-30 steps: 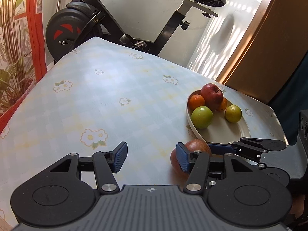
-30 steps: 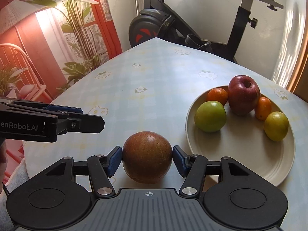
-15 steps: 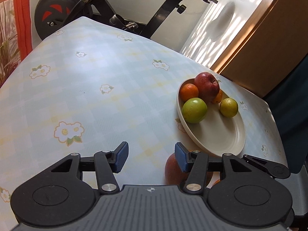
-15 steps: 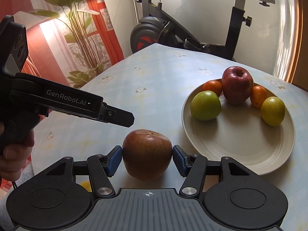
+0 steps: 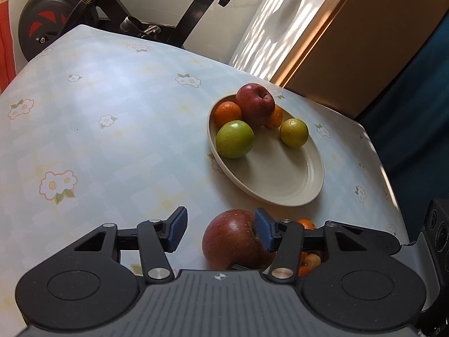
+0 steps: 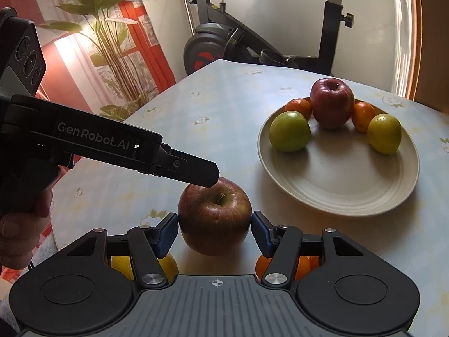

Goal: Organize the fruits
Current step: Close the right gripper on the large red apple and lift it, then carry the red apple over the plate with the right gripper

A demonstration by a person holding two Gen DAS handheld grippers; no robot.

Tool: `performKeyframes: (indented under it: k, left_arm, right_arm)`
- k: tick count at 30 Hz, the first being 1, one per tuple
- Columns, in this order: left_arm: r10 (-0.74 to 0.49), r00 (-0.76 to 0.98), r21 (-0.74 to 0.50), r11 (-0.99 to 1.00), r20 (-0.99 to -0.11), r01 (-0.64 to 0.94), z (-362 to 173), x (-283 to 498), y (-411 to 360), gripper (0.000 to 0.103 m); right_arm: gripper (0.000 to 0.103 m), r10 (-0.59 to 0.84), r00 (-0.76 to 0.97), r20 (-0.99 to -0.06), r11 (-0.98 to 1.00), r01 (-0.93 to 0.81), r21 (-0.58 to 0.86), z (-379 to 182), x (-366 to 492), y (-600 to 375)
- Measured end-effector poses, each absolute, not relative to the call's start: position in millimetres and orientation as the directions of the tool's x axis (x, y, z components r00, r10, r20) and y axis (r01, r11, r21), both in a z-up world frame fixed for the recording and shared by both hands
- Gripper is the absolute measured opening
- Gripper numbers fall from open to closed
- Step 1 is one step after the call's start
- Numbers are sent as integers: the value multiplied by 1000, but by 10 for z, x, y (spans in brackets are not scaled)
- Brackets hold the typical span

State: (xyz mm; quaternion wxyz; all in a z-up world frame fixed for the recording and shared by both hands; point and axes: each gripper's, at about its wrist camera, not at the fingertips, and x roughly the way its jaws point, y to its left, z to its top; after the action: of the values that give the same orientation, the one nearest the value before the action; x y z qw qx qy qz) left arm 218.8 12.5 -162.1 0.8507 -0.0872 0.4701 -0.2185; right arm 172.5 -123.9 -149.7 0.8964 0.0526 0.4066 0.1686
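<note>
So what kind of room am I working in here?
Most likely a lived-in home, perhaps a dining corner: a table with a floral tablecloth, an exercise bike behind it, and a leafy houseplant by red-patterned curtains.

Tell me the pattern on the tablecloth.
Pale blue and cream checks with scattered white flowers on the tablecloth; it shows best in the left wrist view.

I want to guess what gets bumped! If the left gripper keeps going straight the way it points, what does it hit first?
Probably the red apple held in the right gripper; the left gripper is nearly over it already.
</note>
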Motion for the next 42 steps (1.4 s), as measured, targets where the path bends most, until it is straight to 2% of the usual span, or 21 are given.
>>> performKeyframes:
  k: [2,4,7,21,26,30,42]
  left_arm:
    - [-451,455,-344,889,-767,301,-1637,2169,93,54]
    - [-455,451,-347,887,-768,306,-1662,2167,68,44]
    - [-483,437,-382,873,-758,303,-1691,2165,92,38]
    - [-482,458,-409,876,-747,255,-1712,2197,251,37]
    - [-512,435,-459,859,-741,228,-1730,2226,299,36]
    - [-493,451,-416,870,-744,265,-1699,2186,219,36]
    - [-519,507,-381,853,-688,357,-1236,2333,-57,36]
  right_arm:
    - [53,342,612,-714,939,-260,226,-1490,1719,-1227]
    - [53,338,611,-716,939,-263,220,-1482,1713,-1215]
    - [54,336,612,-715,940,-262,217,-1479,1706,-1208]
    - [54,414,592,-692,908,-217,358,-1623,1814,-1299]
    - [54,417,588,-693,908,-230,351,-1626,1826,-1269]
    - [54,397,605,-690,917,-234,323,-1609,1790,-1242]
    - [53,338,741,-580,938,-217,270,-1220,1787,-1510]
